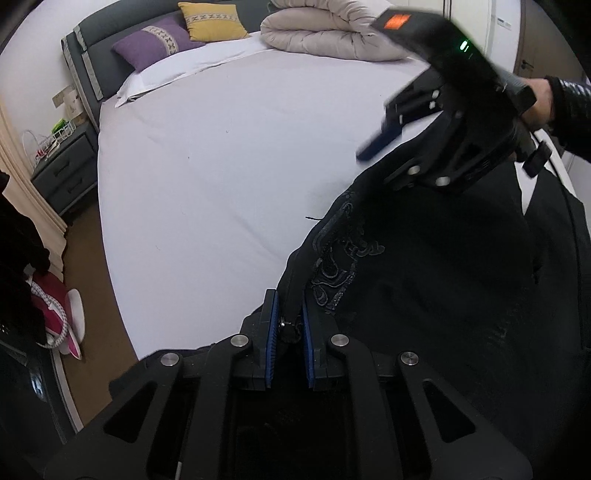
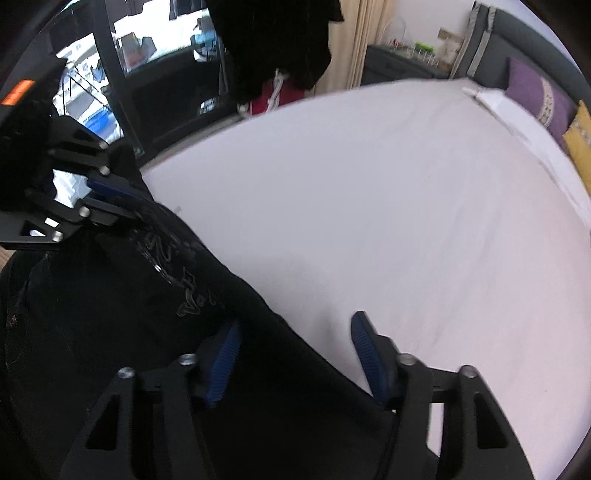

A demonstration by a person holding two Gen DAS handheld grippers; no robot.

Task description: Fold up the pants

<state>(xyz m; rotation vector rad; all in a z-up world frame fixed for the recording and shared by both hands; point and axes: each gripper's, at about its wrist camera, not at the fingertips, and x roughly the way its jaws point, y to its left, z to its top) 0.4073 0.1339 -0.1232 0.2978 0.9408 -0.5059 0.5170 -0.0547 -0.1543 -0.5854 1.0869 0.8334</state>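
Black pants point(image 1: 424, 266) with a grey embroidered pattern lie at the near edge of the white bed point(image 1: 229, 155). My left gripper point(image 1: 288, 325) is shut on the pants' edge, near a metal button. It also shows in the right wrist view point(image 2: 110, 199), gripping the pants point(image 2: 147, 302). My right gripper point(image 2: 295, 354) is open, its blue pads straddling the pants' edge where it meets the bed point(image 2: 406, 206). In the left wrist view the right gripper point(image 1: 391, 147) is blurred above the pants, jaws apart.
A purple pillow point(image 1: 155, 40), a yellow pillow point(image 1: 210, 20) and a folded beige duvet point(image 1: 325, 33) lie at the head of the bed. A grey nightstand point(image 1: 66, 162) stands left of it. Dark clothes point(image 2: 273, 44) hang beyond the bed's far side.
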